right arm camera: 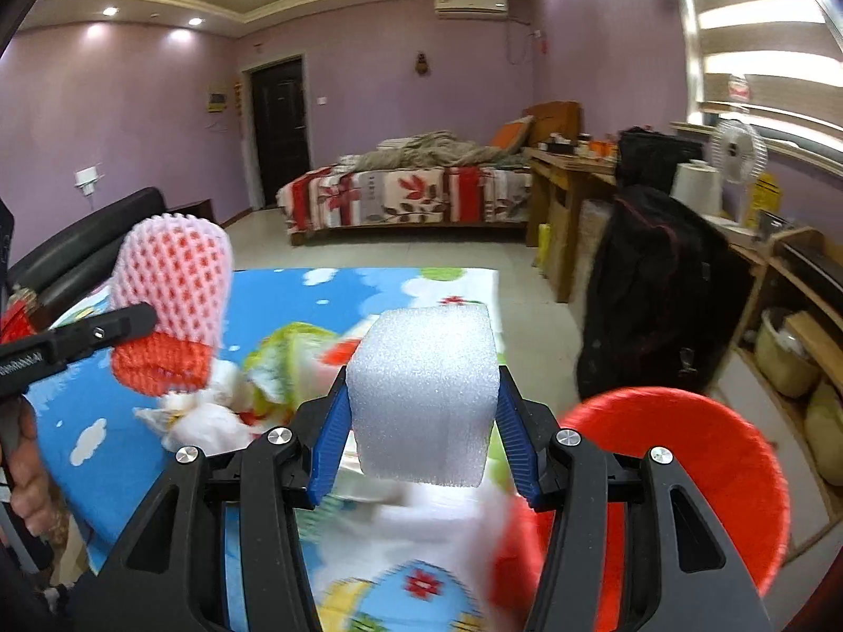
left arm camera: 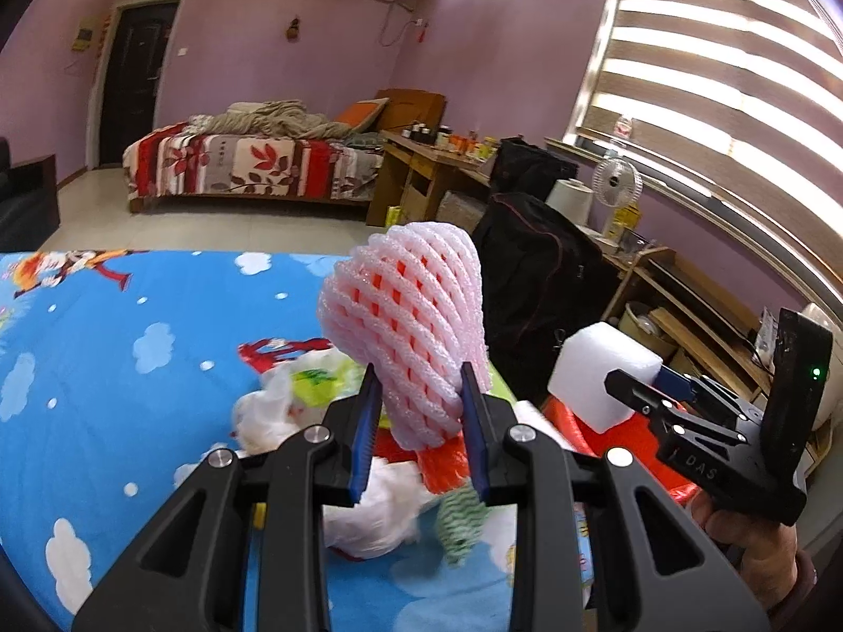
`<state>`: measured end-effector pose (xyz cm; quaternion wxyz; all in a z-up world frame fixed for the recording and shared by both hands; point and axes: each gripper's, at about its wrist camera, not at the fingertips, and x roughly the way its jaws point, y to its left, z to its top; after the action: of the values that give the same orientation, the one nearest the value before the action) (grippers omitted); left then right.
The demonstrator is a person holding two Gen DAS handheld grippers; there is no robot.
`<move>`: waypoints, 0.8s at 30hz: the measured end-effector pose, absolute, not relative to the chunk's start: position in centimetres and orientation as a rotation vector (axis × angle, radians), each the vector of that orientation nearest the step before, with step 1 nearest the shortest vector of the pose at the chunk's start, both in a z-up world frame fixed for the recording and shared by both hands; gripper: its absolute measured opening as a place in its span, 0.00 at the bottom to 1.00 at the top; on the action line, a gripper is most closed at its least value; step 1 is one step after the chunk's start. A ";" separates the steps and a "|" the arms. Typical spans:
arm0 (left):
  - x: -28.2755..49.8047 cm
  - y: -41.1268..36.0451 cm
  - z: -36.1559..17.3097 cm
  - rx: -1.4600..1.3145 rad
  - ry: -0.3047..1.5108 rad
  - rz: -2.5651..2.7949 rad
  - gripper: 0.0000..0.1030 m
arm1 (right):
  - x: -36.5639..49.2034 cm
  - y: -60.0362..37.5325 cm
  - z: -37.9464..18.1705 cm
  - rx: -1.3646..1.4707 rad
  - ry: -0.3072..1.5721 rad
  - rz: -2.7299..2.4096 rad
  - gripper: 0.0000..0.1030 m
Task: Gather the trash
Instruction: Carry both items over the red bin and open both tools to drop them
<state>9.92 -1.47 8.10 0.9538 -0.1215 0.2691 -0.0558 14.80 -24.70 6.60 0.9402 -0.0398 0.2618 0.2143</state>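
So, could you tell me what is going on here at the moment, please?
A person is clearing trash off a cartoon-print sheet, with a handheld gripper in each hand. The left gripper is shut on a pink foam fruit net, and the right gripper is shut on a white foam block. Both pieces are held above the sheet. A red bin stands at the right, and crumpled plastic bags lie on the sheet, not yet collected.

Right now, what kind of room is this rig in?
Looks like a lived-in bedroom at home: a bed with a floral cover and rumpled bedding, a wall air conditioner, and a cluttered wooden desk beside the bed.
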 end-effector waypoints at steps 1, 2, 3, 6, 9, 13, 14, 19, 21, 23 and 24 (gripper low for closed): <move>10.2 -2.3 8.3 -0.238 0.548 -0.131 0.27 | 14.7 -25.6 6.6 -0.074 0.537 0.420 0.49; 10.5 -2.9 8.3 -0.232 0.550 -0.143 0.27 | 14.7 -26.3 6.5 -0.069 0.538 0.408 0.49; 10.8 -3.6 8.4 -0.223 0.552 -0.155 0.27 | 14.7 -27.3 6.5 -0.064 0.542 0.386 0.49; 11.7 -6.0 8.3 -0.205 0.568 -0.206 0.27 | 15.1 -29.7 6.2 -0.060 0.555 0.338 0.49; 12.8 -8.6 8.0 -0.183 0.590 -0.251 0.27 | 15.3 -32.2 5.7 -0.053 0.565 0.292 0.49; 14.3 -12.1 7.5 -0.152 0.620 -0.312 0.27 | 15.6 -34.9 5.1 -0.035 0.578 0.248 0.49; 14.6 -12.7 7.4 -0.146 0.626 -0.324 0.27 | 15.7 -35.5 4.9 -0.032 0.579 0.236 0.49; 16.6 -16.0 6.3 -0.134 0.672 -0.377 0.28 | 16.1 -38.5 4.5 -0.010 0.592 0.189 0.49; 17.2 -17.0 5.8 -0.129 0.689 -0.394 0.28 | 16.3 -39.5 4.4 0.001 0.598 0.174 0.49; 17.7 -18.2 5.3 -0.119 0.704 -0.413 0.29 | 16.3 -40.3 4.2 0.009 0.602 0.162 0.49; 17.8 -18.8 5.1 -0.114 0.708 -0.420 0.29 | 16.3 -40.6 4.1 0.015 0.604 0.156 0.49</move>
<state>17.79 -18.77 5.09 0.9149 -0.0552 0.3437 -0.2042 16.28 -40.64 4.11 0.9517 0.0074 0.2971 0.0765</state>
